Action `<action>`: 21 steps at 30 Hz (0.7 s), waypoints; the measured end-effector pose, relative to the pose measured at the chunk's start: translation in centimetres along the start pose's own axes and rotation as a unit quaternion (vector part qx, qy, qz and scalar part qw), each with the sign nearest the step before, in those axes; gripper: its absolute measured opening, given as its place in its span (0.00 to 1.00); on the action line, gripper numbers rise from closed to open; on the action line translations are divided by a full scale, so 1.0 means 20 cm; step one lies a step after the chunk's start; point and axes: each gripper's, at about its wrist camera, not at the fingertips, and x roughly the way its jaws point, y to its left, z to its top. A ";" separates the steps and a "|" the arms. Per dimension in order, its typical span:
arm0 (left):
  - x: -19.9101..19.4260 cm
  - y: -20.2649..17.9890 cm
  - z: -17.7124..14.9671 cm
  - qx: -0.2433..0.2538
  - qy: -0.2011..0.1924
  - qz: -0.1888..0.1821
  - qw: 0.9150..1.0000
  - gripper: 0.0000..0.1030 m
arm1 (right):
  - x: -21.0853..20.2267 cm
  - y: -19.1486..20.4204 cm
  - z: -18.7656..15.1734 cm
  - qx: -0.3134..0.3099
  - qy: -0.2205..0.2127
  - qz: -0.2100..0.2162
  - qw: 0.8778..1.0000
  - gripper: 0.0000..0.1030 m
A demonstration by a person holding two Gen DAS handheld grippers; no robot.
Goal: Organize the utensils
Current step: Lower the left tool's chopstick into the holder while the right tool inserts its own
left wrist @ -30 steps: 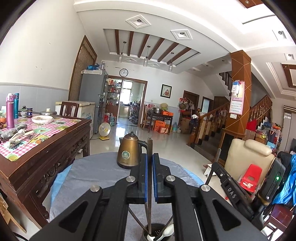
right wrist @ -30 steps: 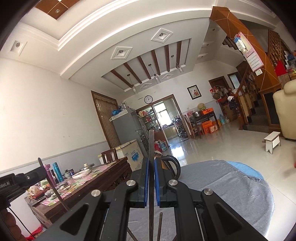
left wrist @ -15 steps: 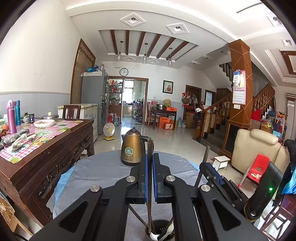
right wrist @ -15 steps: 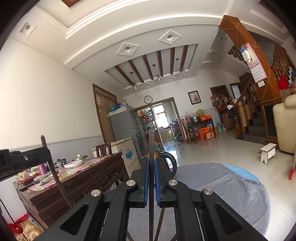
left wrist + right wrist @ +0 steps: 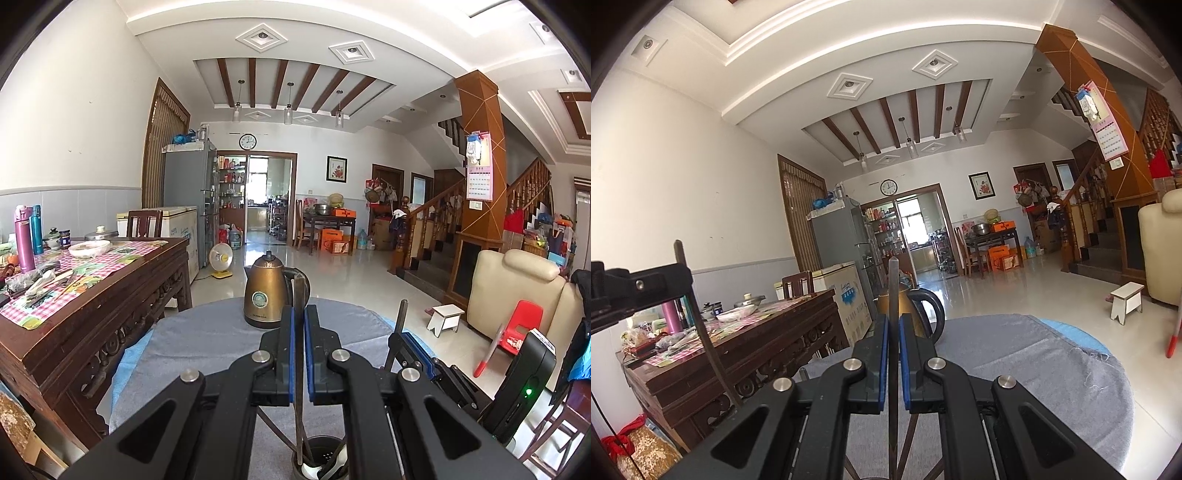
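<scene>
My left gripper [image 5: 299, 314] is shut on a dark chopstick [image 5: 298, 369] held upright; its lower end reaches into a dark utensil cup [image 5: 319, 458] with white spoons at the bottom of the view. My right gripper [image 5: 894, 321] is shut on another dark chopstick [image 5: 894, 354], also upright. The right gripper shows in the left wrist view [image 5: 402, 339], close on the right, its chopstick [image 5: 399, 314] sticking up. The left gripper shows at the left edge of the right wrist view [image 5: 685, 280], with its chopstick [image 5: 709, 339]. More dark sticks [image 5: 912, 428] lean below the right gripper.
A round table under grey cloth [image 5: 207, 332] carries a bronze kettle [image 5: 265, 295] at its far side. A dark wooden table [image 5: 110, 291] with checked cloth, bottles and bowls stands left. A cream armchair [image 5: 517, 280], a red child's chair [image 5: 521, 325] and a small white stool [image 5: 445, 319] stand right.
Both grippers have tilted downward a little while staying shut on their chopsticks. The right gripper has moved closer to the left one.
</scene>
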 end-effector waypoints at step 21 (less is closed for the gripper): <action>0.09 0.02 -0.03 -0.013 0.030 -0.002 0.999 0.05 | 0.03 -0.03 -0.04 0.004 0.027 0.005 1.000 0.07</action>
